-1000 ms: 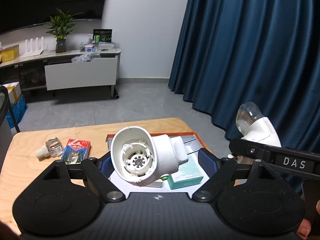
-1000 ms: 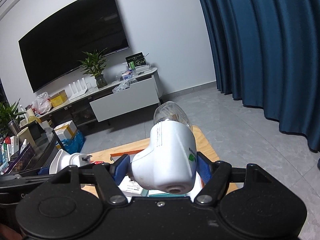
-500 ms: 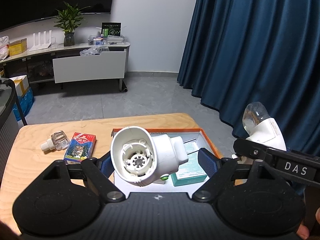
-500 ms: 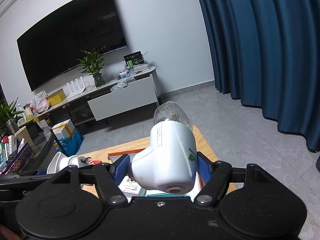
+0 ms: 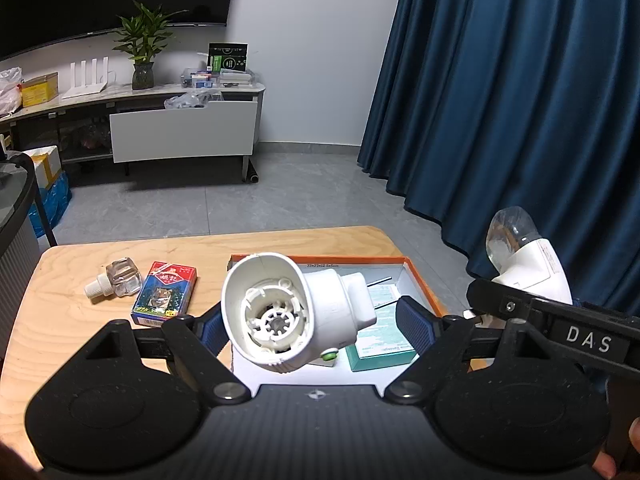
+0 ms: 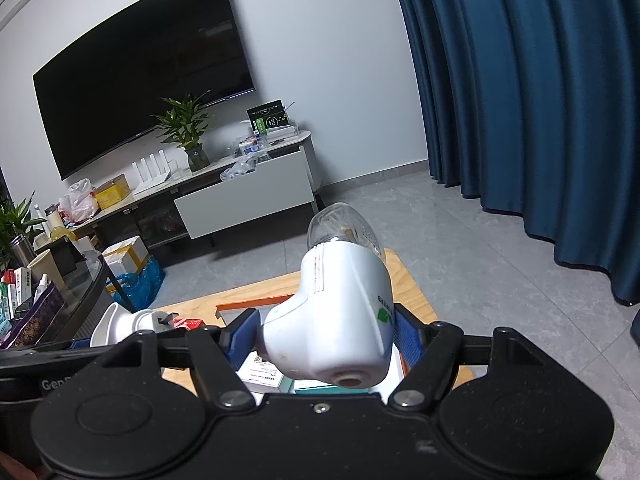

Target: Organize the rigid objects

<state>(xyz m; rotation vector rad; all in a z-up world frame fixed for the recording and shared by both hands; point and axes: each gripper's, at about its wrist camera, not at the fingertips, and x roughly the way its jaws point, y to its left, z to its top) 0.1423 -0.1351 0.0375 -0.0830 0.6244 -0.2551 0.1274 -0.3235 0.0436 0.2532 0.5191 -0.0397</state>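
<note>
**Both hands loaded, hovering over the box, nothing dropped yet**

So the left gripper (image 5: 310, 320) is clamped on a white plastic plug-in housing (image 5: 294, 312) with its hollow open end facing back at the camera. It looks held more toward the left pad; I can't tell if the right pad actually touches it. The right gripper (image 6: 320, 336) is clamped on a second white plastic plug-in unit with a clear bottle screwed in (image 6: 340, 312), bottle end pointing away from the camera.

What has changed over the last second? Basically nothing in the grips: same jaw width, same items, same pose. The left view has drifted a bit, so more of the far room shows than before, but the hands haven't really gone anywhere.

Just beyond and below both grippers sits the shallow orange-rimmed cardboard box (image 5: 420, 280), with a teal carton (image 5: 384, 344) already inside. Off to the left gripper's left, on the light wooden surface (image 5: 72, 280), lie a small clear glass bottle with a white cap (image 5: 116, 282) and a red and blue card pack (image 5: 165, 294).

My read: it's a pause before placing. Both units probably go into the box next, and the loose bottle and cards are left to do.
</note>
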